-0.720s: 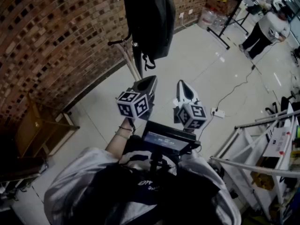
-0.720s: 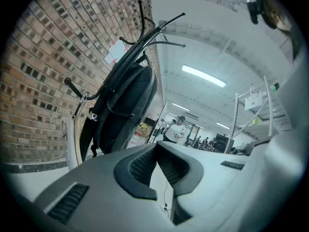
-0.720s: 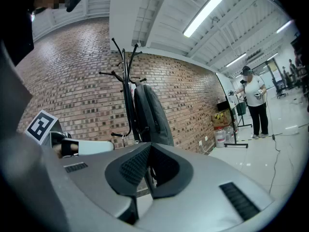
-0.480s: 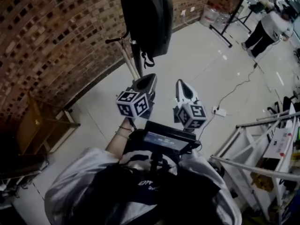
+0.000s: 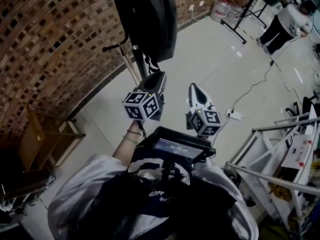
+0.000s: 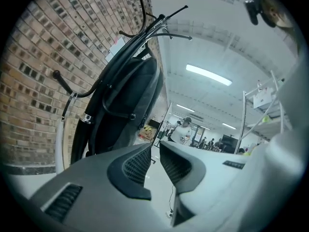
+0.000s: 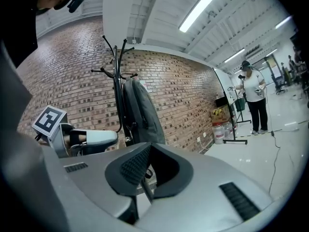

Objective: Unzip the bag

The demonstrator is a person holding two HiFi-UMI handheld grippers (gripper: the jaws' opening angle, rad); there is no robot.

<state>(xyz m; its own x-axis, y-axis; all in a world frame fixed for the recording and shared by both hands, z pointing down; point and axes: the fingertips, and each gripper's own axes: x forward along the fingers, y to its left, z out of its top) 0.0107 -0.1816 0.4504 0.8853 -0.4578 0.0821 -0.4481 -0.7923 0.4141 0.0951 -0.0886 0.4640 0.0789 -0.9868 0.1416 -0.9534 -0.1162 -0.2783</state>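
A black backpack [image 5: 145,19] hangs on a black coat stand [image 5: 137,64] against the brick wall; no zip pull shows in any view. In the left gripper view the backpack [image 6: 125,110] fills the left half, ahead of the jaws. My left gripper [image 5: 157,80] points at the bag's lower end, short of it. Its jaws [image 6: 155,151] stand a narrow gap apart with nothing between them. My right gripper [image 5: 195,90] hangs to the right of it, farther from the bag. Its jaws [image 7: 146,173] look closed and empty. The backpack [image 7: 140,115] shows beyond them, and the left gripper [image 7: 91,139] beside.
A brick wall [image 5: 50,44] runs behind the stand. A wooden frame [image 5: 45,139] stands at the left. A power strip with a cable [image 5: 233,115] lies on the pale floor. White racks [image 5: 280,154] stand at the right. A person [image 5: 287,21] stands far back right.
The left gripper has moved a little nearer the bag's lower end. The bag sits more to the left of the head view. The right gripper has hardly moved.
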